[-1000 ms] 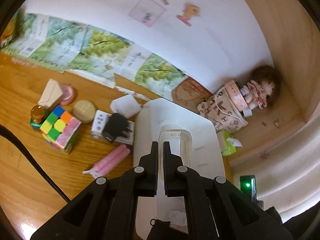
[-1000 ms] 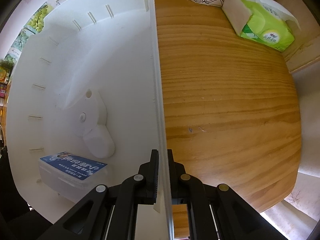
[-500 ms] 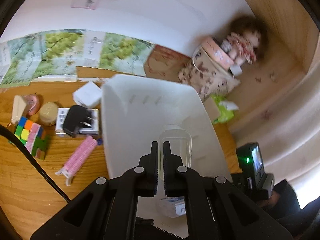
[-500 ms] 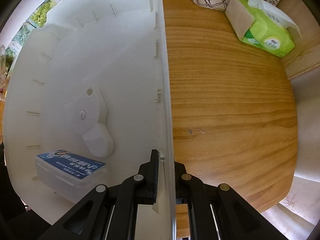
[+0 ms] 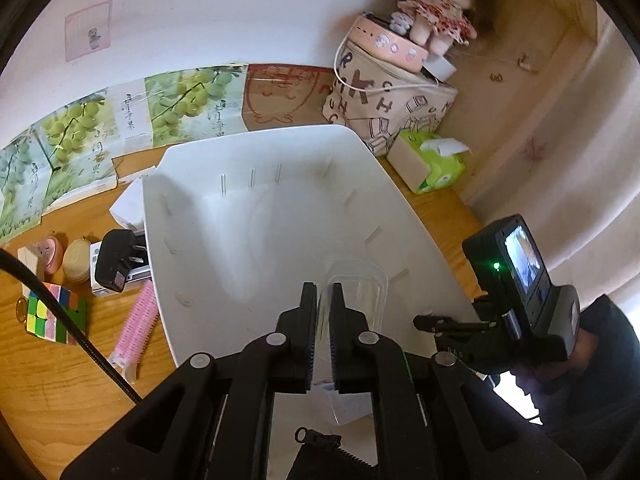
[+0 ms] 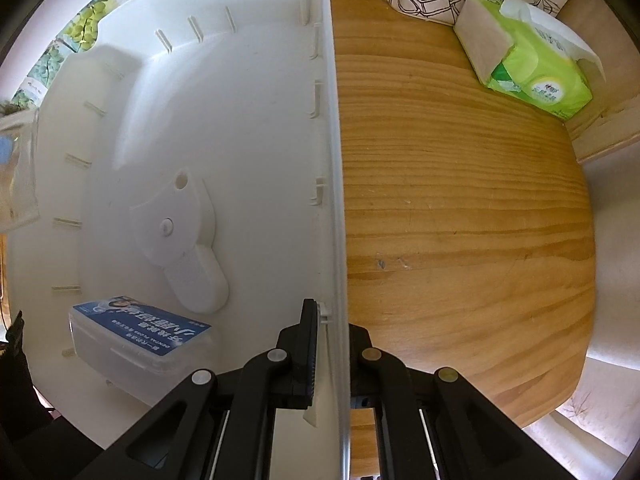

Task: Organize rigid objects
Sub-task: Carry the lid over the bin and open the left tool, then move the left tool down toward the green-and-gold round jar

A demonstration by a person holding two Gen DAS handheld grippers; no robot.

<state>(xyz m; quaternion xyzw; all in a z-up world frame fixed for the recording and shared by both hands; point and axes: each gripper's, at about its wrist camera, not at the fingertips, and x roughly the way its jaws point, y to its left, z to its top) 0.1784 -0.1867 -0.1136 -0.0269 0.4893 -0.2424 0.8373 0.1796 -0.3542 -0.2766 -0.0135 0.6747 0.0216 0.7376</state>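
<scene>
While the left hand-held gripper (image 5: 324, 300) hangs over the near end of the white bin (image 5: 224, 216), its fingers stand almost pressed together, pinching the thin wall of a clear box (image 5: 360, 292) held above the bin floor. Through the right wrist view, the right hand-held gripper (image 6: 332, 320) straddles the bin's right wall (image 6: 334, 160): one finger inside, one outside, narrowly spread and clamped on that wall near its near end. Inside the bin, a clear floss box (image 6: 140, 332) with a blue label lies at the near left corner, beside a raised white fitting (image 6: 180, 236) on the floor.

On the bench (image 6: 460, 220), left of the bin, sit a pink roller (image 5: 136, 328), a black plug (image 5: 114, 260), a colour cube (image 5: 56, 312) and two small round tins (image 5: 66, 256). At the far right corner a green tissue pack (image 6: 528, 56) rests against a printed bag (image 5: 384, 104), with a doll (image 5: 436, 12) sitting on top.
</scene>
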